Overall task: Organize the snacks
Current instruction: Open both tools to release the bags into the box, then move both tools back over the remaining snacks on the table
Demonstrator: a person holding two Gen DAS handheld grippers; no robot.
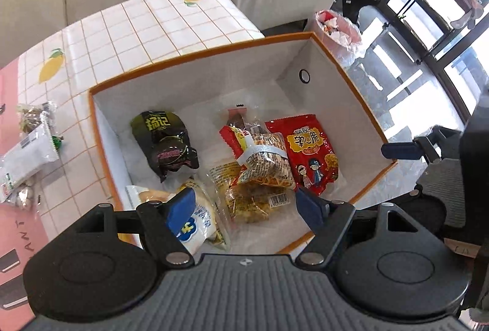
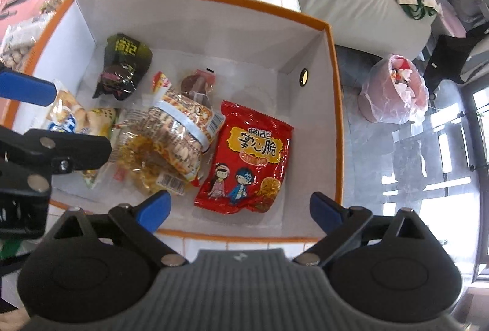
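A: How do the two claws stand?

B: Both are spread wide with nothing between their blue pads. The left claw [image 1: 246, 204] hangs over the near side of the orange-rimmed box [image 1: 195, 54], pointing steeply down. Its left pad [image 1: 180, 210] shows in front of a white-and-blue snack packet [image 1: 200, 214], but I cannot tell that it touches it. Its right pad sits above the box's white floor, clear of the packets.

A: And the right one?

B: The right claw [image 2: 240, 207] hovers over the near edge of the same box [image 2: 331, 61], empty. The red snack bag [image 2: 247, 159] lies just beyond and between its fingertips, not touched by either.

A: Where are the snacks?

B: Most lie inside the box on its white bottom. A dark green-black packet [image 1: 165, 141] sits toward the far left. In the middle, a clear pack of yellow crackers [image 1: 247, 196] lies under a banded bundle of printed packets [image 1: 269, 159], with a small brown-wrapped piece [image 1: 238, 120] behind. The red bag [image 1: 308, 150] lies to the right, touching the bundle.

A: Anything outside the box?

B: Yes, in the left wrist view a few packets [image 1: 29, 153] lie on the counter [image 1: 128, 25], on its lemon-print grid cloth, left of the box and well apart from both claws.
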